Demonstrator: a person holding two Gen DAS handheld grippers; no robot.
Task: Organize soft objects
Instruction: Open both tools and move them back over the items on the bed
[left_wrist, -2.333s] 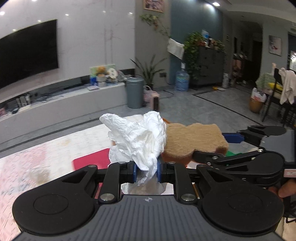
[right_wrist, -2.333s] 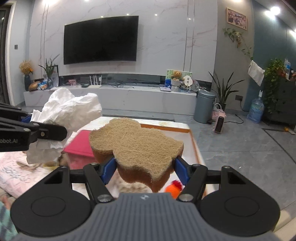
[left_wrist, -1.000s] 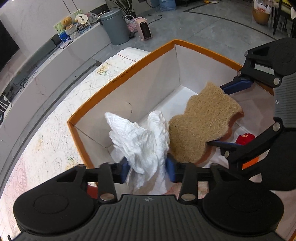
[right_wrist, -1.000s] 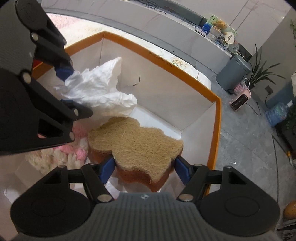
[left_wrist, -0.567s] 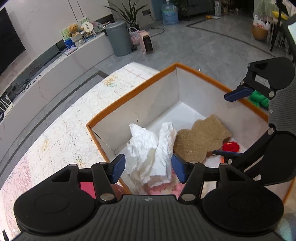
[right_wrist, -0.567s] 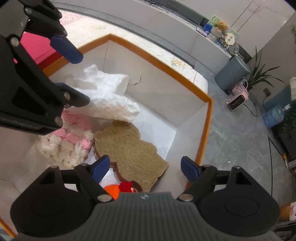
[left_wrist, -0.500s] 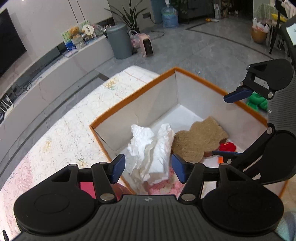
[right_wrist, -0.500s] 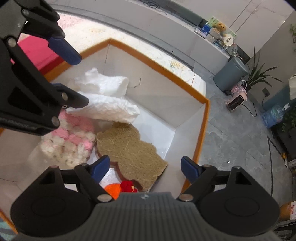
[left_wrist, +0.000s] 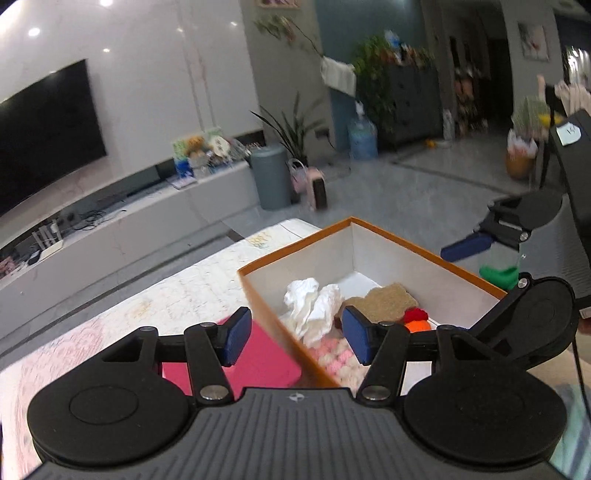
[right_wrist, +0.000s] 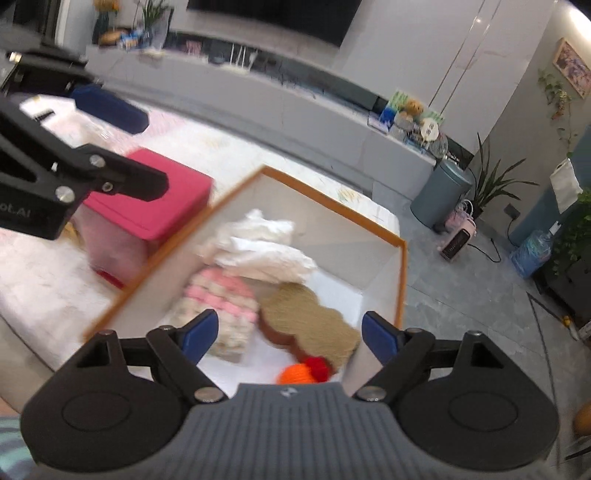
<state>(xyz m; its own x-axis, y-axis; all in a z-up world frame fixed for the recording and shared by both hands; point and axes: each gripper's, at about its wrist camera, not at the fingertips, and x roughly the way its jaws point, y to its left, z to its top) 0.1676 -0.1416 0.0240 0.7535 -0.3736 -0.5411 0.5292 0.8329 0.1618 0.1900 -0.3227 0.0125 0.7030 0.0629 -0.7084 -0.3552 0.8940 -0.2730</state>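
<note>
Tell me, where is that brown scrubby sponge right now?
In both views, the sponge lies inside the orange-rimmed box, between the white crumpled paper and the red-orange knitted toy.

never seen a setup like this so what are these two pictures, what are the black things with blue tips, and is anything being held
Each picture comes from a camera mounted on hand-held tongs, looking along their two blue-tipped fingers. One view is from the left tongs, the other from the right tongs; a person carries one in each hand. Both are open and empty. Below sits an orange-rimmed white box holding crumpled white paper, a tan fibrous scrubbing pad, a pink-and-white knitted piece and a small orange-and-red yarn ball. A pink block stands beside the box.
</note>
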